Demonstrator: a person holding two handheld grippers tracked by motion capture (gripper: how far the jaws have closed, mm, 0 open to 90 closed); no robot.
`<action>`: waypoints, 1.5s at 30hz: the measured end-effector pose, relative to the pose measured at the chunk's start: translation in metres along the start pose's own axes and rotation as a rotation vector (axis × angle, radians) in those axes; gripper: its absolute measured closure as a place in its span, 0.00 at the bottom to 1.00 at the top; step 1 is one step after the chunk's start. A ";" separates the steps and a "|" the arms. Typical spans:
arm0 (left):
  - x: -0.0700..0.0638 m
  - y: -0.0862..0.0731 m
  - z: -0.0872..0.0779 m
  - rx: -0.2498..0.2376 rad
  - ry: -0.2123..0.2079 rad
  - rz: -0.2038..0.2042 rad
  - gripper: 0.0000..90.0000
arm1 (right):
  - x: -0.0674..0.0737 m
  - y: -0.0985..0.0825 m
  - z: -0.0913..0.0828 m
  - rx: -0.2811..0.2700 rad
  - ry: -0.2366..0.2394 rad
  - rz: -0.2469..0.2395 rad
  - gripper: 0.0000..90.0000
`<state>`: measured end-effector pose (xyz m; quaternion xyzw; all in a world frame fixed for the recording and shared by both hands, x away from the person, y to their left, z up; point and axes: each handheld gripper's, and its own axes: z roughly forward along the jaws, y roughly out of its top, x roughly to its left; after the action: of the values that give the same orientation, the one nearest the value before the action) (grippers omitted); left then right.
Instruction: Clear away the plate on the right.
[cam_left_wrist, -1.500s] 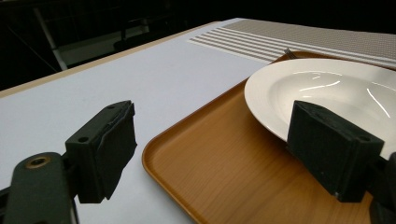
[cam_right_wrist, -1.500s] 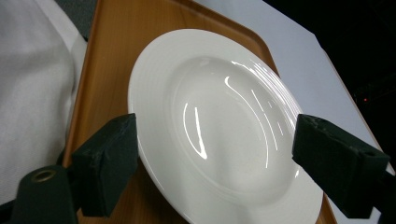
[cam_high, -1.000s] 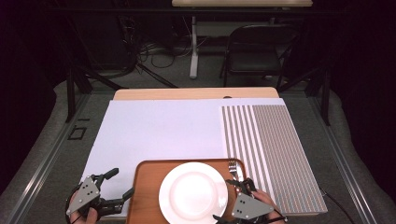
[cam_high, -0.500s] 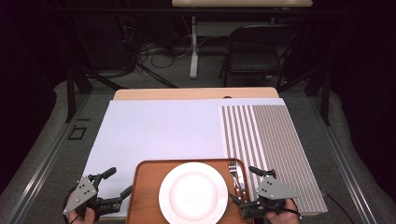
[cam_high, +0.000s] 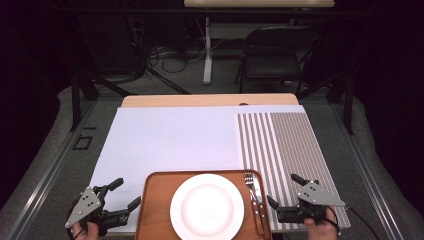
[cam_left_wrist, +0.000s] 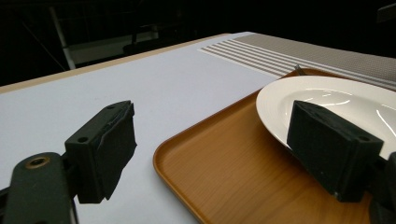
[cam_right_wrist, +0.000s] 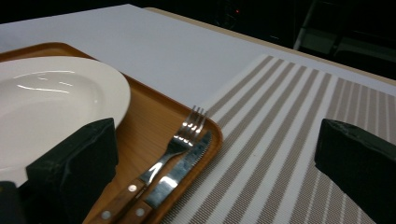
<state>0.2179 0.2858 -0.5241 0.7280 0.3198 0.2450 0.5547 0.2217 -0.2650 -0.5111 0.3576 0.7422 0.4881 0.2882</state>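
Observation:
A brown tray (cam_high: 155, 200) lies at the table's near edge with a white plate (cam_high: 207, 206) on it. A fork (cam_high: 248, 181) and a wood-handled knife (cam_high: 256, 192) rest side by side along the tray's right rim. My left gripper (cam_high: 126, 193) is open just left of the tray, above the white sheet. In the left gripper view, the left gripper (cam_left_wrist: 212, 140) straddles the tray (cam_left_wrist: 224, 172) corner, with the plate (cam_left_wrist: 336, 98) behind its right jaw. My right gripper (cam_high: 283, 189) is open just right of the tray. In the right gripper view, the right gripper (cam_right_wrist: 217, 158) frames the fork (cam_right_wrist: 184, 135) and knife (cam_right_wrist: 182, 170).
A white sheet (cam_high: 170, 140) covers most of the wooden table (cam_high: 200, 100). A striped placemat (cam_high: 285, 145) lies on the right side beside the tray. A dark chair (cam_high: 275, 50) and cables stand on the floor beyond the far edge.
My right gripper has moved rightwards from over the cutlery on the tray to above the striped placemat. The left gripper has barely shifted.

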 end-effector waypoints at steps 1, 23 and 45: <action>0.000 0.000 0.000 0.000 0.001 -0.001 0.17 | -0.002 -0.002 -0.002 0.004 -0.012 0.011 0.00; 0.007 -0.002 -0.001 -0.001 0.039 -0.006 0.17 | -0.040 -0.027 -0.007 0.077 -0.145 0.082 0.00; 0.008 -0.002 -0.001 0.002 0.035 -0.002 0.17 | -0.041 -0.033 0.001 0.136 -0.120 0.112 0.00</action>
<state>0.2226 0.2927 -0.5259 0.7239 0.3304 0.2566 0.5486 0.2380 -0.3070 -0.5384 0.4457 0.7341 0.4295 0.2793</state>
